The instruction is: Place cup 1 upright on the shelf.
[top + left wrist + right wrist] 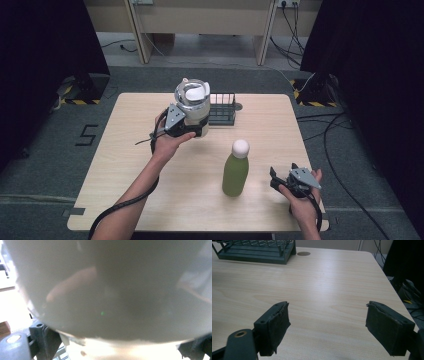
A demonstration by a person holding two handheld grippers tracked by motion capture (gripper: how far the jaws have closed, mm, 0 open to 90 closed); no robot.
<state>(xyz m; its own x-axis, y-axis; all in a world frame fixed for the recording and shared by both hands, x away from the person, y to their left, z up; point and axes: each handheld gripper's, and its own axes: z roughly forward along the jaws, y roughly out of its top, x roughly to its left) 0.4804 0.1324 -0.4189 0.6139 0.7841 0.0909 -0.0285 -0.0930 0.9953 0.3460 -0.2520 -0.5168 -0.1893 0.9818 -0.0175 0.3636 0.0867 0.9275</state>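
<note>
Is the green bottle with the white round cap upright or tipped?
Upright. In the high view the green bottle with the white round cap stands on its base on the wooden table, cap on top, apart from both grippers.

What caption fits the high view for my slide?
Left tongs hold a white-lidded tumbler before the wire rack; right tongs wait open beside the green bottle.

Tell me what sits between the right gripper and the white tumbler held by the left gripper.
In the high view, a green bottle with a white cap stands on the table between the right gripper and the white tumbler; otherwise bare wood.
</note>
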